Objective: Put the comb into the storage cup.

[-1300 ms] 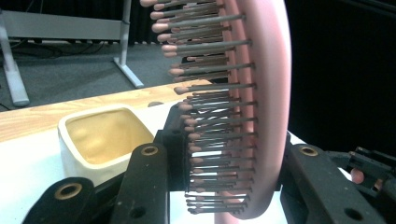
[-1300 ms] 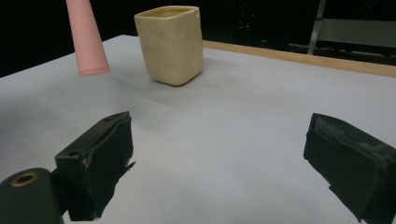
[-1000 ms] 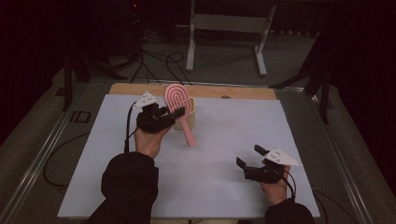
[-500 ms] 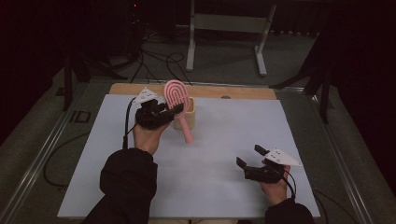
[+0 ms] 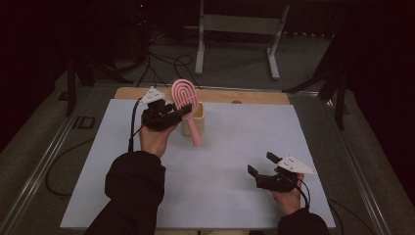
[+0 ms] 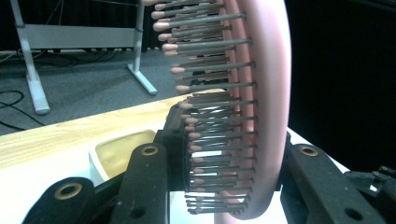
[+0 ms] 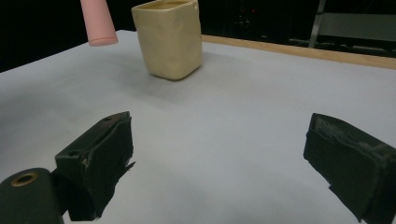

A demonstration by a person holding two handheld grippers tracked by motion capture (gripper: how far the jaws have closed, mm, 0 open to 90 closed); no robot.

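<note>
Dark room, stands and cables behind; white table top (image 5: 205, 191) with a wooden strip along its far edge. Progress, judged from how things lie: picked up and lifted, not yet put in. Pink hairbrush (image 5: 186, 105) clamped at its head in the left gripper (image 5: 169, 115), jaws pressed on either side of it, handle hanging down and toward the person, its tip just in front of the cream cup (image 5: 194, 119) and clear of the table. Left to do, as a guess: bring the handle over the cup's mouth, lower it in, let go. Right gripper (image 5: 264, 169) low near the front right corner of the table, well apart from cup and brush, jaws spread wide and holding nothing.

From above: whole layout, both hands, brush tilted beside the cup. From the left gripper view: bristles (image 6: 210, 100) up close, brush head (image 6: 268, 93) squeezed between the two jaws, cup mouth (image 6: 119, 151) just behind, seemingly bare inside. From the right gripper view: handle end (image 7: 98, 25) hanging above the table, left of the cup (image 7: 170, 39), not touching it; own jaws apart over bare table.
</note>
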